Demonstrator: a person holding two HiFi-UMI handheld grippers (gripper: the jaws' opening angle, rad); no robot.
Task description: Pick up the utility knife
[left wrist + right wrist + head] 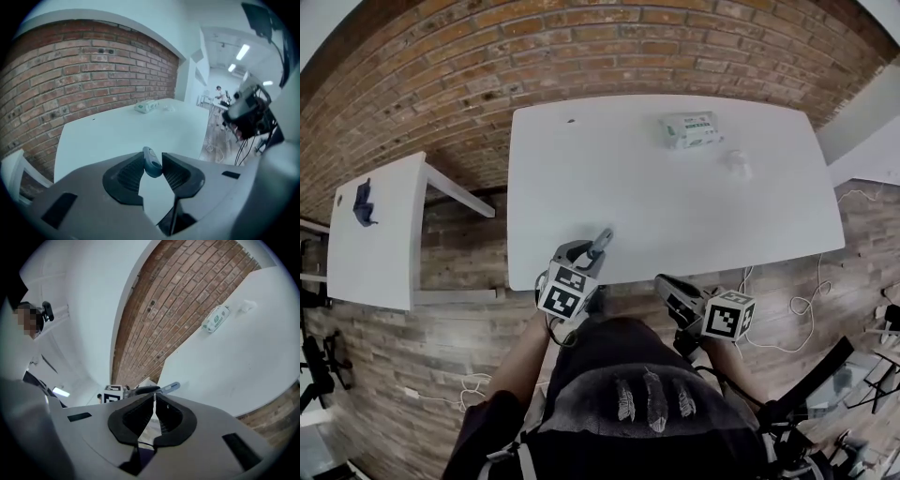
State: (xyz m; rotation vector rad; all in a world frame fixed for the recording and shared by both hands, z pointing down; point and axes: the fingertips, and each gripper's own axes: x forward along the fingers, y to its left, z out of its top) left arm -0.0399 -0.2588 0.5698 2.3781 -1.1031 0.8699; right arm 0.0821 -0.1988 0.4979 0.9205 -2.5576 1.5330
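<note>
Head view: a white surface fills the upper middle of the frame over a brick-pattern floor. At its near edge, lower centre, the left gripper is clamped on the knife. The knife's grey-blue end sticks out past the jaws toward the upper right. The right gripper sits just right of it, off the surface edge and over the floor, holding nothing. A wipes pack lies near the far edge, with a small white object just to its lower right. A second surface at the left of the frame carries a blue item.

Left gripper view: the left gripper has its two dark pads pressed on either side of the knife, low in the centre of the frame. The knife's rounded end rises just above the pads. The surface spreads out behind it, with the pack far back by the brick wall.

Right gripper view: the right gripper has its jaws together and nothing between them. Just past the tips, the knife sticks out of the left gripper toward the right. The pack lies at the upper right on the surface.
</note>
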